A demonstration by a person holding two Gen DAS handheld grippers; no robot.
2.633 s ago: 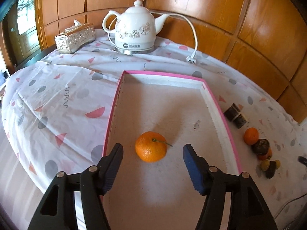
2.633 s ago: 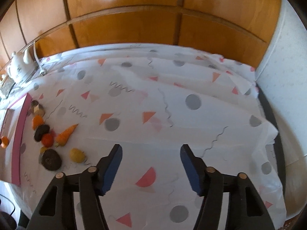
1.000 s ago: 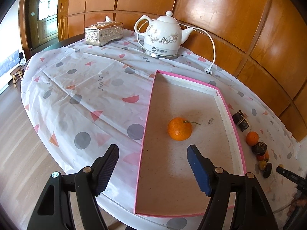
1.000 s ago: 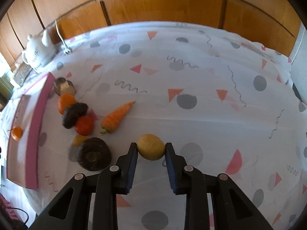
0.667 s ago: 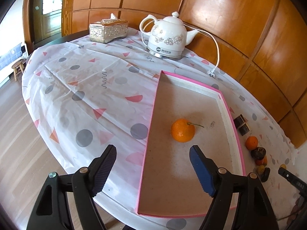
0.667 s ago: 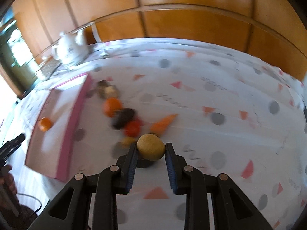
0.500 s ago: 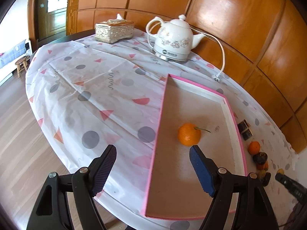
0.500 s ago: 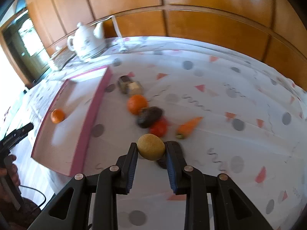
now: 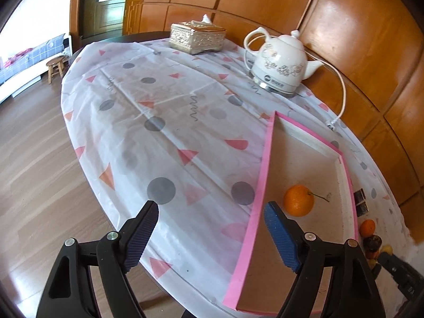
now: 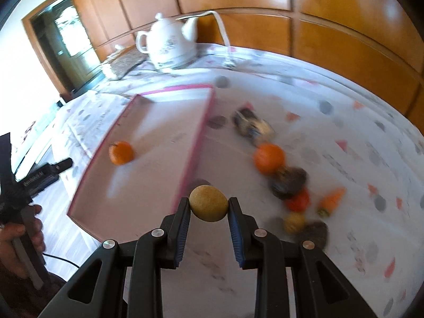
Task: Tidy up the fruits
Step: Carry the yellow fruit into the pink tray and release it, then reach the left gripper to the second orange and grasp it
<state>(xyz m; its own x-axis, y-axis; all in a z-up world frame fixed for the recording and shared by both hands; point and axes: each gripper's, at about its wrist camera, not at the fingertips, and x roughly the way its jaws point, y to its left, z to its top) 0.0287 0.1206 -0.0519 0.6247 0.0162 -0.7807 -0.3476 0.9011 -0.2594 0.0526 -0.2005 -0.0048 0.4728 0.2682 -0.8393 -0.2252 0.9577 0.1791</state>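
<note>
My right gripper (image 10: 209, 208) is shut on a round yellow fruit (image 10: 208, 202) and carries it above the near right rim of the pink-edged tray (image 10: 194, 143). One orange (image 10: 121, 152) lies inside that tray. A second orange (image 10: 269, 158), a red fruit (image 10: 299, 201), a carrot (image 10: 331, 201), a small yellow fruit (image 10: 294, 222) and dark round items lie on the cloth to the right. My left gripper (image 9: 210, 220) hangs over the table's left edge beside the tray (image 9: 258, 193), its jaws opening with nothing between them. The tray's orange (image 9: 298, 204) sits just past its right finger.
A white kettle (image 9: 278, 65) with a cord and plug stands behind the tray, and an ornate tissue box (image 9: 197, 37) sits further left. A person's hand (image 10: 16, 241) grips the other tool at the left edge of the right wrist view. Wood panelling backs the table.
My right gripper closed on the yellow fruit, lifted it and carried it left toward the tray. My left gripper drew back left from the tray's orange and its jaws widened.
</note>
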